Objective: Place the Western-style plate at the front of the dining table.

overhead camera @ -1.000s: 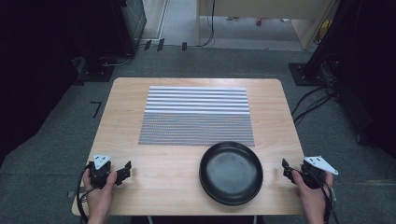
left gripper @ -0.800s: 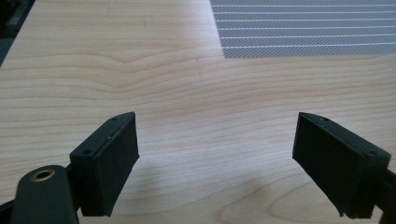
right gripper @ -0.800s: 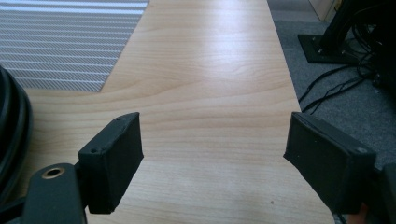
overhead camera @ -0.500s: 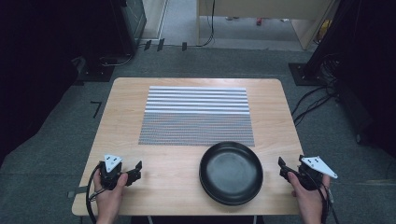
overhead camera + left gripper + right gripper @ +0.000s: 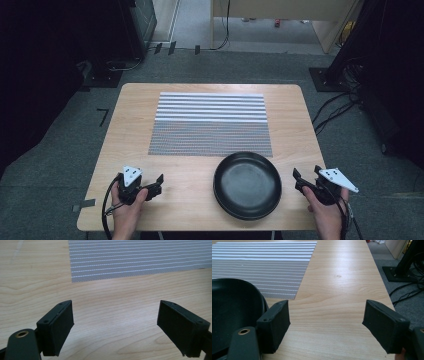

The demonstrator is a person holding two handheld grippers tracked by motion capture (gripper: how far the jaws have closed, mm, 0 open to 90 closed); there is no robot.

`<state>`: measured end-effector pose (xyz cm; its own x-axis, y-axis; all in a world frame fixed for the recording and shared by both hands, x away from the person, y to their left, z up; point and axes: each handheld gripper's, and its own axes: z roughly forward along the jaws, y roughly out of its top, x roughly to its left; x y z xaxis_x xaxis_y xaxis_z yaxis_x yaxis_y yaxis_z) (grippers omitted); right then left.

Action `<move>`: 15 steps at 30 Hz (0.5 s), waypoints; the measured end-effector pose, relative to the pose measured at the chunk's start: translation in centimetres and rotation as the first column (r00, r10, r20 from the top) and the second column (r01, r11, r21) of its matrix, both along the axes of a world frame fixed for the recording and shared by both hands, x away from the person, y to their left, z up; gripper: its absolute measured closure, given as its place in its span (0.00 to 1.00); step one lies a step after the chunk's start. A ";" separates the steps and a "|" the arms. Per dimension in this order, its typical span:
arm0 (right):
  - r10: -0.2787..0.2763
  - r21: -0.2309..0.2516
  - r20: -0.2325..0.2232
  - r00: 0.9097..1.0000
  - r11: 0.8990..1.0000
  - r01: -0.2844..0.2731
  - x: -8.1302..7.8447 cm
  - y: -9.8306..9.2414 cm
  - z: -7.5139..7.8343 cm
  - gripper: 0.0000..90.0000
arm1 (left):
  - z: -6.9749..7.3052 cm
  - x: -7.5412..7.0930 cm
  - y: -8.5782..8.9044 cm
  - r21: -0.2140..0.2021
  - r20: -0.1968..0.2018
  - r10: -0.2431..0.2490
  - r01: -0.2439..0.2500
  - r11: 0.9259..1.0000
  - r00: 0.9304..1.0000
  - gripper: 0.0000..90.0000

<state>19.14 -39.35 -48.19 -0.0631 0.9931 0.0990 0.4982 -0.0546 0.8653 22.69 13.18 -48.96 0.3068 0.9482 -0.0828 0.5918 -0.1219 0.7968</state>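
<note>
High view: wooden table [image 5: 130, 125] with a grey striped placemat [image 5: 210, 122] laid square at its centre. A black pan [image 5: 247, 185] sits at the near edge, its far rim just overlapping the mat's near-right corner, so it is within easy reach of both hands. The left gripper [image 5: 159, 183] is over bare wood near the left front corner, pointing across toward the pan but well apart from it. The right gripper [image 5: 299, 181] is just beside the pan's right rim, not touching. My reading: the two flank the pan for a two-sided approach.

Left gripper view: jaws stand wide apart with nothing between them, bare wood below, the mat's near-left corner [image 5: 75, 277] ahead. Open for a reach, I judge, not a hold.

Right gripper view: jaws likewise spread and empty. The pan's rim [image 5: 260, 298] lies just left of the left jaw, the mat [image 5: 262, 265] beyond it. The gripper would need to swing toward the rim before it could close on it.
</note>
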 end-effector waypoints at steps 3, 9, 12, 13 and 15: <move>0.005 0.012 0.003 1.000 1.000 -0.005 -0.1 0.2 0.1 0.23 | 0.0 0.0 -0.5 -0.016 0.001 -0.014 0.014 1.000 1.000 0.15; 0.020 0.033 0.010 1.000 0.999 -0.021 -0.2 0.6 0.3 0.23 | 0.0 0.0 -1.4 -0.044 -0.006 -0.042 0.042 0.998 0.999 0.12; 0.031 0.046 0.011 0.999 0.998 -0.031 -0.3 0.9 0.4 0.23 | 0.0 -0.1 -2.2 -0.037 -0.003 -0.056 0.056 0.998 0.998 0.12; 0.031 0.046 0.011 0.999 0.998 -0.031 -0.3 0.9 0.4 0.23 | 0.0 -0.1 -2.2 -0.037 -0.003 -0.056 0.056 0.998 0.998 0.12; 0.044 0.055 0.012 0.999 0.998 -0.044 -0.3 1.1 0.4 0.23 | 0.0 -0.2 -2.6 -0.045 -0.001 -0.067 0.067 0.997 0.998 0.12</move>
